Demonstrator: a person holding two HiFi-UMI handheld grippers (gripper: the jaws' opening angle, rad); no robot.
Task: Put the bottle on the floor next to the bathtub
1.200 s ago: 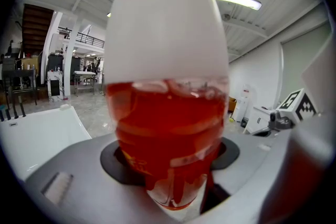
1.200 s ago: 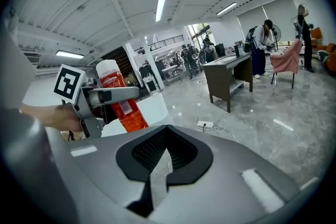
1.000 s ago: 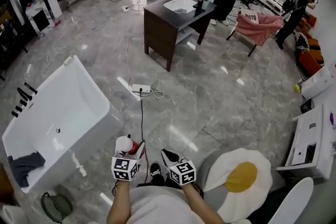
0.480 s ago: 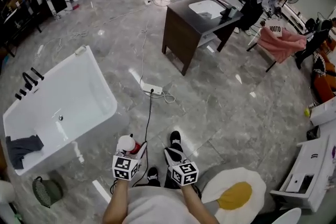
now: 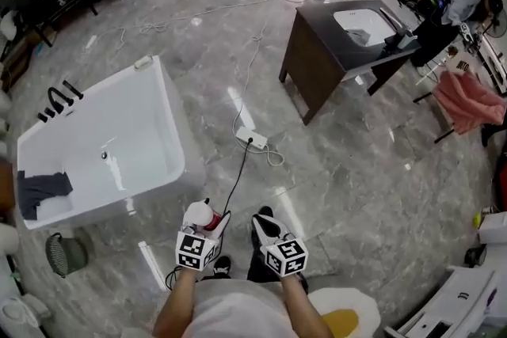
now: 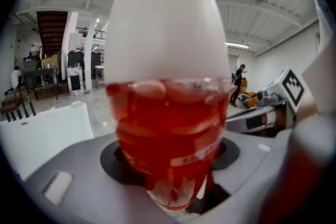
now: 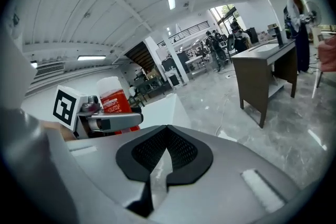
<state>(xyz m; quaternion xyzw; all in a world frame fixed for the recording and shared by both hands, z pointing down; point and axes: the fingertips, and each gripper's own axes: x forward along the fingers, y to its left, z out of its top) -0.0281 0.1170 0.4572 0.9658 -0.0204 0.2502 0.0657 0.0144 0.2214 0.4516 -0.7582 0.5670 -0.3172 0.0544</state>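
A bottle [image 6: 165,107] with red contents and a broad white cap fills the left gripper view, clamped between the jaws. In the head view the left gripper [image 5: 207,222] carries that bottle [image 5: 201,216] above the floor, a little to the right of the white bathtub [image 5: 150,170]. The right gripper [image 5: 264,227] hangs beside it, jaws shut with nothing between them. In the right gripper view the black pads [image 7: 167,152] meet, and the bottle [image 7: 115,104] shows at left with the bathtub [image 7: 163,110] behind it.
A white power strip [image 5: 250,140] with a black cable lies on the marble floor ahead. A dark vanity with a sink [image 5: 348,51] stands at upper right. A dark basket [image 5: 63,253] sits at lower left, a fried-egg rug [image 5: 341,318] at the bottom. People stand at the far right.
The whole view has swung: bathtub and vanity slid rightward and nearer in the frame, the egg rug dropped almost out of sight. Both grippers kept their pose, the bottle still held.
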